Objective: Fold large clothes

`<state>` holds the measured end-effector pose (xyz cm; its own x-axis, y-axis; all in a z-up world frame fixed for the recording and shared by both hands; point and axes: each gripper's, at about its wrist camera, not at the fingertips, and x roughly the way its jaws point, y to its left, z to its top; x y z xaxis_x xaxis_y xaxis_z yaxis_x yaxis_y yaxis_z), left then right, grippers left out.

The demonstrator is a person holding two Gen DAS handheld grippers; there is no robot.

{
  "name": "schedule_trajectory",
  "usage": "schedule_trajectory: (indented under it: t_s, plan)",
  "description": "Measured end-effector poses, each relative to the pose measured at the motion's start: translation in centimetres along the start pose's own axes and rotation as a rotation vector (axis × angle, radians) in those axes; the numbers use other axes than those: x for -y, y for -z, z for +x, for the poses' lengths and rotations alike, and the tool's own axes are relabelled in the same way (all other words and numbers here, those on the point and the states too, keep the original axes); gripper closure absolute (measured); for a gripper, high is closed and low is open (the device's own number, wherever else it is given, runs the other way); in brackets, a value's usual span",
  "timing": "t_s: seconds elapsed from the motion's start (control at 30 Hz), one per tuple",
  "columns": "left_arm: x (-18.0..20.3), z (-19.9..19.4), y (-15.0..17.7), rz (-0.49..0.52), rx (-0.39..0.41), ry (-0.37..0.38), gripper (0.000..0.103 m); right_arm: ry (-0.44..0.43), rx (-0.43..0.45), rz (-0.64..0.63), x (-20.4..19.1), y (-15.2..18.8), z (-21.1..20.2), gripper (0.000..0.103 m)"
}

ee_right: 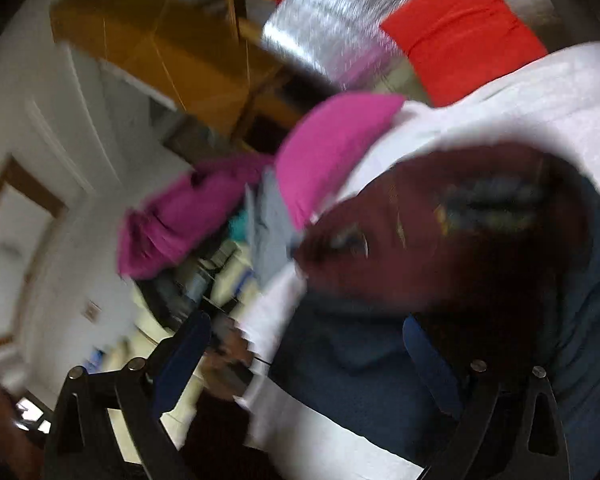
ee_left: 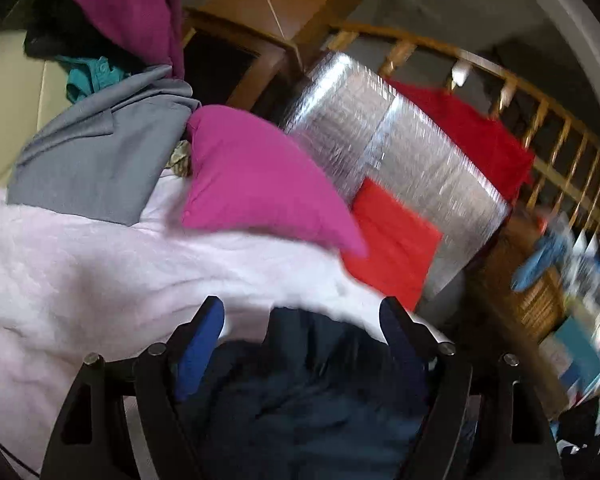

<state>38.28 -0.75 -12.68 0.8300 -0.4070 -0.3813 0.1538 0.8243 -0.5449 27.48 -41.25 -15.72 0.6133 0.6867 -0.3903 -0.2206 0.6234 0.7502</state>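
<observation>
In the left wrist view a dark navy garment (ee_left: 308,392) lies bunched on a pale pink fluffy blanket (ee_left: 80,280). My left gripper (ee_left: 300,336) stands wide over it, and its blue pads (ee_left: 202,344) flank the cloth without visibly squeezing it. The blurred right wrist view shows the same navy garment (ee_right: 360,380) with a dark maroon printed part (ee_right: 440,248) on top. My right gripper (ee_right: 306,348) is open just above it, holding nothing. The blanket (ee_right: 540,100) curves round behind the garment.
A magenta cushion (ee_left: 260,184) sits beyond the blanket. Grey (ee_left: 100,160), teal (ee_left: 92,76) and magenta (ee_left: 132,8) clothes pile up at left. A silver foil box (ee_left: 400,160) with red cloth (ee_left: 392,240) stands behind. A wooden railing (ee_left: 540,92) and a wicker basket (ee_left: 520,280) are at right.
</observation>
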Motion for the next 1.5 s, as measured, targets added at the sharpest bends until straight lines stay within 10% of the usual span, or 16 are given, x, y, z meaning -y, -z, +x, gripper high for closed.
schedule_trajectory:
  t_s: [0.2,0.57,0.7,1.1,1.23,1.5]
  plan:
    - [1.0,0.4,2.3,0.162,-0.145,-0.133,0.022,0.237,-0.098,0.062,2.4,1.9,4.1,0.018]
    - [-4.3,3.3,5.1,0.058,-0.43,-0.306,0.025,0.614,0.224,0.247,9.9,-0.1,-7.2,0.039]
    - [-3.9,3.9,6.3,0.06,-0.466,-0.289,0.052,0.634,0.223,0.321,12.1,-0.1,-7.8,0.053]
    - [-2.6,2.7,6.9,0.078,-0.436,-0.374,0.051,0.601,0.143,0.306,12.5,0.8,-7.0,0.058]
    - [-1.3,0.1,7.0,0.096,-0.415,-0.337,0.045,0.548,0.19,0.288,10.5,1.4,-9.6,0.025]
    - [-2.7,-4.0,9.2,-0.043,-0.51,-0.255,0.03,0.467,0.187,0.431,11.6,5.6,-12.6,0.025]
